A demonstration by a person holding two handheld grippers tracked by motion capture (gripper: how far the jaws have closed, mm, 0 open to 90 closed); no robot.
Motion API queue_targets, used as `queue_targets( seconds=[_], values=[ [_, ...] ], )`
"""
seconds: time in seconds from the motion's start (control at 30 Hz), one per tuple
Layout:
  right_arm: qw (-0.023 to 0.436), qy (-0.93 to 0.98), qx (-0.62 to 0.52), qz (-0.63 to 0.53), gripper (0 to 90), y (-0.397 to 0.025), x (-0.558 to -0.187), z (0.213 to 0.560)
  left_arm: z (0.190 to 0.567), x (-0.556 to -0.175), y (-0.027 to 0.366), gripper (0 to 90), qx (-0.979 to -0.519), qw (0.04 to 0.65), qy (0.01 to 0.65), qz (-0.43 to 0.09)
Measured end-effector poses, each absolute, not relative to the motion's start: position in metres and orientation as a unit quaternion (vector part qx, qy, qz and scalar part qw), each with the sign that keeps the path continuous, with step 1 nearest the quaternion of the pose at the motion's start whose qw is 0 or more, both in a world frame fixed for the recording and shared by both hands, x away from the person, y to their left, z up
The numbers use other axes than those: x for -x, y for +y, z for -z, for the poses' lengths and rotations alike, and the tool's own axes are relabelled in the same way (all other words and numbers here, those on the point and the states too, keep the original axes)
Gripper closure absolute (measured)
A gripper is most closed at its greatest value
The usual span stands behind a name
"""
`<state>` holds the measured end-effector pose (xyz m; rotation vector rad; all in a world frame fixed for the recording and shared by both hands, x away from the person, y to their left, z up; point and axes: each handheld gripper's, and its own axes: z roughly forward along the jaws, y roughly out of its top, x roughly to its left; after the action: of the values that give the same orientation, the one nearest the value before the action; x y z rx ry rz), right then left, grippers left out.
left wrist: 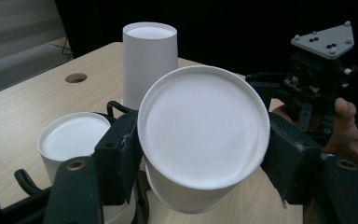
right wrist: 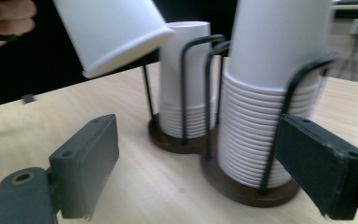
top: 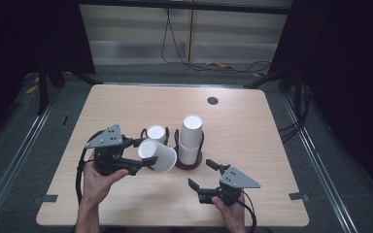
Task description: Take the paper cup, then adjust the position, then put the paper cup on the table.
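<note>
A white paper cup (top: pixel 158 155) hangs tilted above the table, with my left gripper (top: pixel 144 153) shut on its sides. In the left gripper view its flat bottom (left wrist: pixel 203 126) faces the camera between the jaws (left wrist: pixel 200 158). Two stacks of upturned white cups stand in black wire holders on dark bases: a short stack (top: pixel 156 132) (left wrist: pixel 72 137) (right wrist: pixel 186 93) and a tall stack (top: pixel 191 138) (left wrist: pixel 149 60) (right wrist: pixel 265 93). My right gripper (top: pixel 200 173) (right wrist: pixel 205 168) stands open near the table's front, pointing at the tall stack and holding nothing. The held cup (right wrist: pixel 112 32) shows above the short stack.
A round cable hole (top: pixel 212 100) (left wrist: pixel 76 77) sits near the table's far edge. Cables (top: pixel 213 65) lie on the floor behind the table. Bare wood (top: pixel 262 145) spreads to the right of the holders and along the front edge.
</note>
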<state>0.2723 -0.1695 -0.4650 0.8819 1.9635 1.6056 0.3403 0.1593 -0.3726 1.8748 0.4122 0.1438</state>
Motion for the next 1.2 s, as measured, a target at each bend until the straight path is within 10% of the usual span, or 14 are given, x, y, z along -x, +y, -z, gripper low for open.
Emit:
queue_targets(
  seconds=[1.2],
  values=[
    [0.104,0.765,-0.215,-0.598,13.1,-0.135,-0.284,0.462,0.422,-0.330,0.136,34.7,-0.804,0.580,0.127,0.011]
  ],
)
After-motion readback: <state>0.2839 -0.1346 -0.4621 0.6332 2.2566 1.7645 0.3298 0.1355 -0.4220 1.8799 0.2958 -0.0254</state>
